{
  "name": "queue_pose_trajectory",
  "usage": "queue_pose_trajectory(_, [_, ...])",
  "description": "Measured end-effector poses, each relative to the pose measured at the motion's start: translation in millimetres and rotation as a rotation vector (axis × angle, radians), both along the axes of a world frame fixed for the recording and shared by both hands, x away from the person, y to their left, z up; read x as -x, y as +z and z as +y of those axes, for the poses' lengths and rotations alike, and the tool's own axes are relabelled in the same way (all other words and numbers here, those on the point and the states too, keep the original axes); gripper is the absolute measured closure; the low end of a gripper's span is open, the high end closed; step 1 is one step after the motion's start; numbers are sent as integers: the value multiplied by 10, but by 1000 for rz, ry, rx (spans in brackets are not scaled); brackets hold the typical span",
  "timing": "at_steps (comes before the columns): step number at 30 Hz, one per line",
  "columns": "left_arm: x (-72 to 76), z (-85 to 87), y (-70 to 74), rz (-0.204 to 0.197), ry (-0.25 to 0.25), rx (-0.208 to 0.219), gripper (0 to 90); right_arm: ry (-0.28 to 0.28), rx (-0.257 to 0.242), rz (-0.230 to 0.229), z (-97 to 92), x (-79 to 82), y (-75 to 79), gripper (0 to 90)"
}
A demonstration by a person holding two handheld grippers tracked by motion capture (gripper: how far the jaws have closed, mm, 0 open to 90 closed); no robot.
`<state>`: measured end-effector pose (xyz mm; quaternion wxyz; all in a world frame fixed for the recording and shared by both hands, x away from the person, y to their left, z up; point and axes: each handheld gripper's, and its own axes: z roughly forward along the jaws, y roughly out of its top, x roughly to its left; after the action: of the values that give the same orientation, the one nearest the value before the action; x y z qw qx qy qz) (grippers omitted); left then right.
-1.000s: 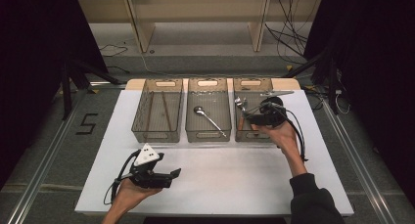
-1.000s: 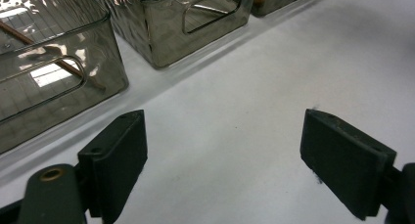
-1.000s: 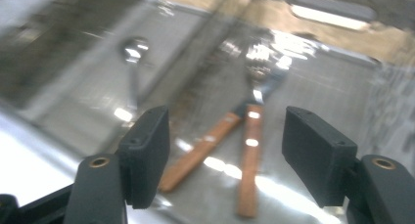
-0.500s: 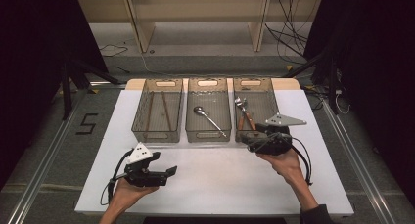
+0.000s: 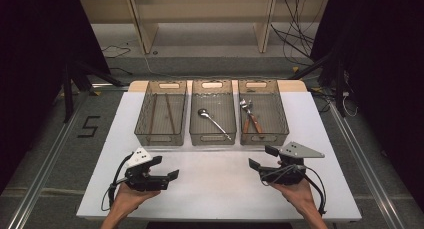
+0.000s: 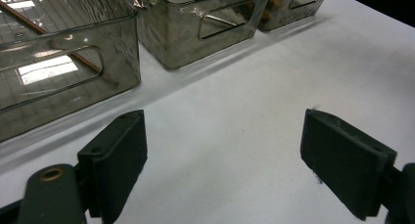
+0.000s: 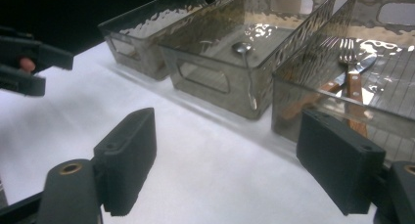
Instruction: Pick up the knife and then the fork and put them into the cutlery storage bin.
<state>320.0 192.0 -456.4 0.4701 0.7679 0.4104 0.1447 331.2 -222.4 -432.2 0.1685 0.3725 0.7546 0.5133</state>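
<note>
Three smoky clear bins stand in a row at the far side of the white table (image 5: pixel 220 189). The left bin (image 5: pixel 161 112) holds thin brown sticks (image 5: pixel 169 114), the middle bin (image 5: pixel 214 111) a metal spoon (image 5: pixel 214 122), and the right bin (image 5: pixel 262 111) a fork and a knife with wooden handles (image 5: pixel 251 120). My left gripper (image 5: pixel 167 167) rests low near the front left, open and empty (image 6: pixel 225 160). At the front right, my right gripper (image 5: pixel 261 157) is open too; its jaws have just been opening and nothing lies between them (image 7: pixel 230 160).
In the right gripper view the spoon (image 7: pixel 247 67) and the fork and knife (image 7: pixel 352 75) lie in their bins just ahead, and the left gripper (image 7: pixel 29 62) shows at the upper left. Wooden shelving (image 5: pixel 200 19) and cables stand beyond the table.
My right gripper has drawn back from over the right bin to the near part of the table, and its jaws have spread wider. The left gripper has barely shifted.
</note>
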Motion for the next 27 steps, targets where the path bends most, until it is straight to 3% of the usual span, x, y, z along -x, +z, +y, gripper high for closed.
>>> queue_pose_trajectory(7, [14,-2,-16,-2,-6,6,170,12,-8,-20,-12,133,-137,221])
queue_pose_trajectory(14, [24,9,-27,-5,-6,11,169,17,-31,-40,-30,217,-158,220])
queue_pose_trajectory(21, [25,-1,-32,-5,-8,8,168,10,-25,-27,-51,221,-199,220])
queue_pose_trajectory(27, [25,-1,-31,-6,-8,8,167,10,-27,-41,-49,225,-191,221])
